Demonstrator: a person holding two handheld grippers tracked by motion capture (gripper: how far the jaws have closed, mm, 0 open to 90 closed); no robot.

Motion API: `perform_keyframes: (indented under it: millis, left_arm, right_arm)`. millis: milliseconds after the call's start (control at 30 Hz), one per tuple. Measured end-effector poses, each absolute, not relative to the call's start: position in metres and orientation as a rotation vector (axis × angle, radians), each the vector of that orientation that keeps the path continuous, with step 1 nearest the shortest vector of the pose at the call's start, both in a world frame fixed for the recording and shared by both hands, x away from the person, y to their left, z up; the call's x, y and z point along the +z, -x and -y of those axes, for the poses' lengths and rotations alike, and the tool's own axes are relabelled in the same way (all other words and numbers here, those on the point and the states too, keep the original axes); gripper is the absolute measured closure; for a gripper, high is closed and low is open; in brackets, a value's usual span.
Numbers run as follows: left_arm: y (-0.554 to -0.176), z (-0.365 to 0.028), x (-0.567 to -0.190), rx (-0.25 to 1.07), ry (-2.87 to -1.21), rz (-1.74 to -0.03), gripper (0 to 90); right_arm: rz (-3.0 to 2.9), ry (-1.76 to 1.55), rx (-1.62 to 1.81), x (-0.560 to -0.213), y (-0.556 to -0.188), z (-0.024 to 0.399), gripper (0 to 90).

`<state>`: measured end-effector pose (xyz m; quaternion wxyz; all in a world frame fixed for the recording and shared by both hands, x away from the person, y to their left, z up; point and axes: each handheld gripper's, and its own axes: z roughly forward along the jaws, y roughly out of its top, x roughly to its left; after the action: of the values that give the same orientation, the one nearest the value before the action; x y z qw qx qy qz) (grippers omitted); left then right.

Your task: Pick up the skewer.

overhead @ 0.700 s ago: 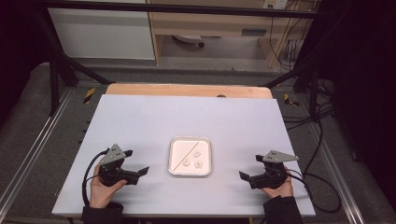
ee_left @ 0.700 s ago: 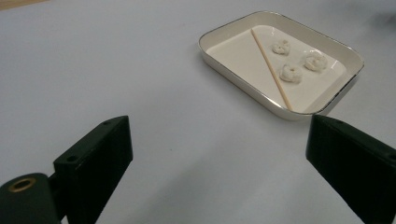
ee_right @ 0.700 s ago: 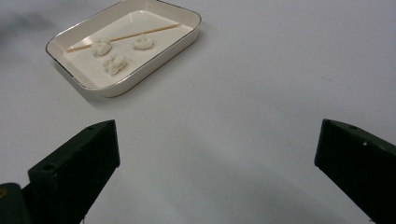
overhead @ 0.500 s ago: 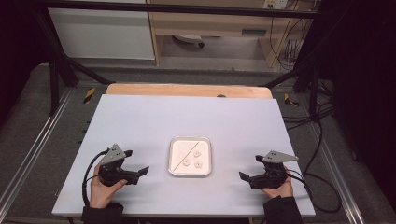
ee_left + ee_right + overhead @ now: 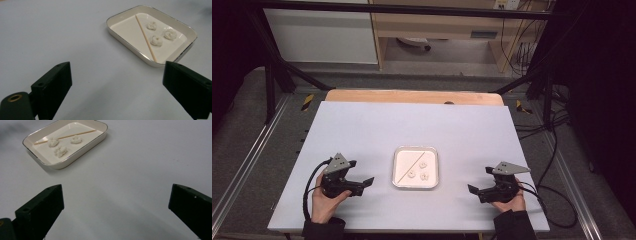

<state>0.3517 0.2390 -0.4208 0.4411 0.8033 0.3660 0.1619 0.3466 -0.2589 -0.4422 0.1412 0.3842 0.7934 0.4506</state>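
A shallow white tray [image 5: 398, 156] [image 5: 117, 31] [image 5: 82, 147] sits in the middle of the pale table. In it lie a thin wooden skewer [image 5: 410, 164] [image 5: 146, 40] [image 5: 65, 136] and three small white ring-shaped pieces [image 5: 418, 170] [image 5: 160, 34] [image 5: 61, 146]. My left gripper [image 5: 362, 184] [image 5: 120, 82] rests on the table left of the tray, jaws wide open with only bare table between them. Right of the tray my right gripper [image 5: 477, 192] [image 5: 115, 207] rests the same way, jaws open and nothing held. Each jaw pair points toward the tray.
A wooden board edge [image 5: 412, 96] runs along the table's far side. Black frame legs [image 5: 272, 85] and loose cables [image 5: 557, 150] stand off the table at both sides. Cables trail from both grippers near the front edge.
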Motion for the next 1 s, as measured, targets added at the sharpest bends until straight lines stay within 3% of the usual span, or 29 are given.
perform_keyframes:
  millis: [1000]
  left_arm:
    - [-0.37, -0.159, -0.405, 0.413, -2.13, -0.882, 13.5]
  right_arm:
    - [-2.295, -1.101, 1.29, -0.442, -0.347, 0.259, 0.7]
